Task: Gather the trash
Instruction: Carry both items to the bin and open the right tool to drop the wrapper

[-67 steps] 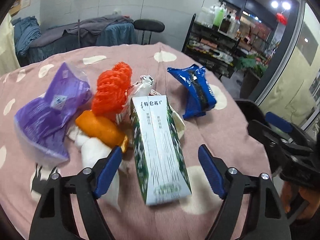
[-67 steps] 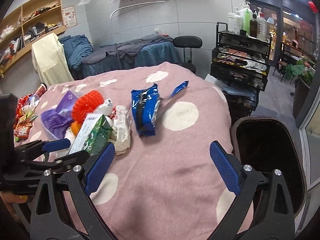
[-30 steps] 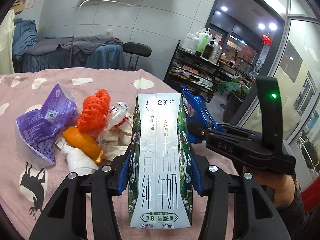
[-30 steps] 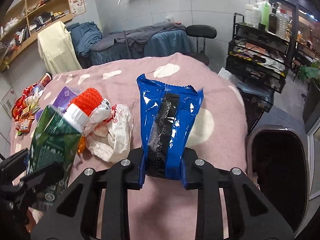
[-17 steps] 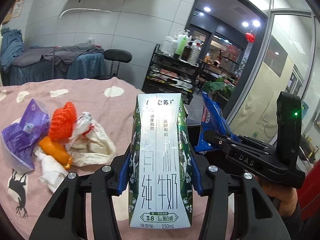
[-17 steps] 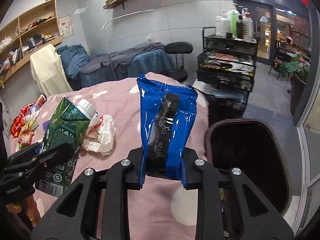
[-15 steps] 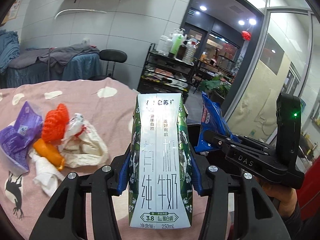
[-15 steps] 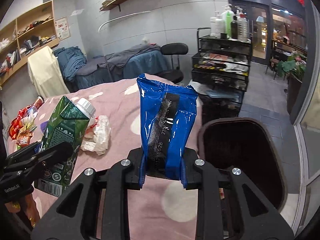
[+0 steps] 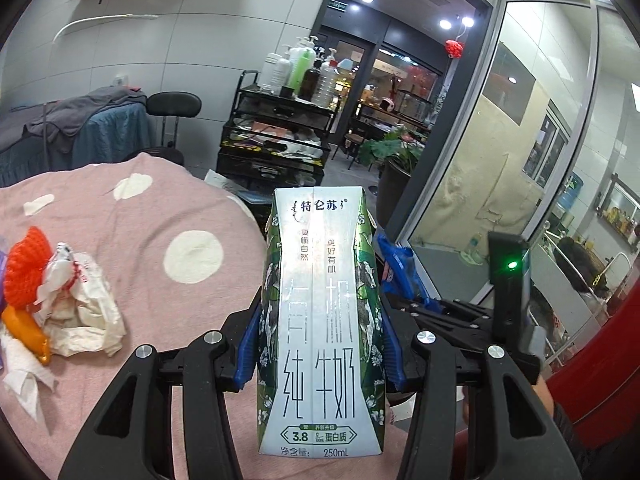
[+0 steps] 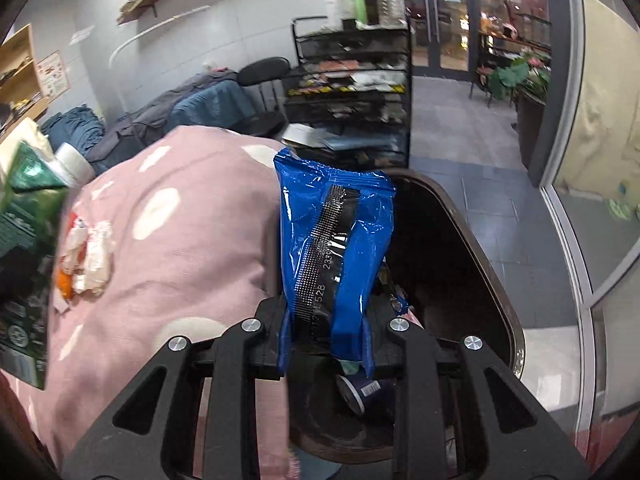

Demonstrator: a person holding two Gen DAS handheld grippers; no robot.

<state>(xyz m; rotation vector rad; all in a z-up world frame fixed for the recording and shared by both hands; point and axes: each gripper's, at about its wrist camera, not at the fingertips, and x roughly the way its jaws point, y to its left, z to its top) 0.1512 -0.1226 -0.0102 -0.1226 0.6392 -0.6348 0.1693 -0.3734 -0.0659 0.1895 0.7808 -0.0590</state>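
Observation:
My left gripper [image 9: 318,354] is shut on a green and white milk carton [image 9: 320,320] and holds it upright in the air over the right edge of the pink table. The carton also shows at the left of the right wrist view [image 10: 24,264]. My right gripper [image 10: 326,344] is shut on a blue snack wrapper [image 10: 332,248] and holds it over the dark bin [image 10: 452,248] beside the table. The wrapper's edge shows behind the carton in the left wrist view [image 9: 400,276]. The bin holds some trash at its bottom.
On the pink spotted tablecloth [image 9: 168,216] lie a crumpled white wrapper [image 9: 80,308], an orange net [image 9: 28,268], an orange piece [image 9: 20,328] and white tissue [image 9: 24,372]. A black shelf cart [image 9: 280,140] with bottles and a black chair [image 9: 172,108] stand beyond the table.
Both grippers, each holding its item, have swung right, away from the trash pile. The right gripper with the blue wrapper now hangs over the bin's opening.

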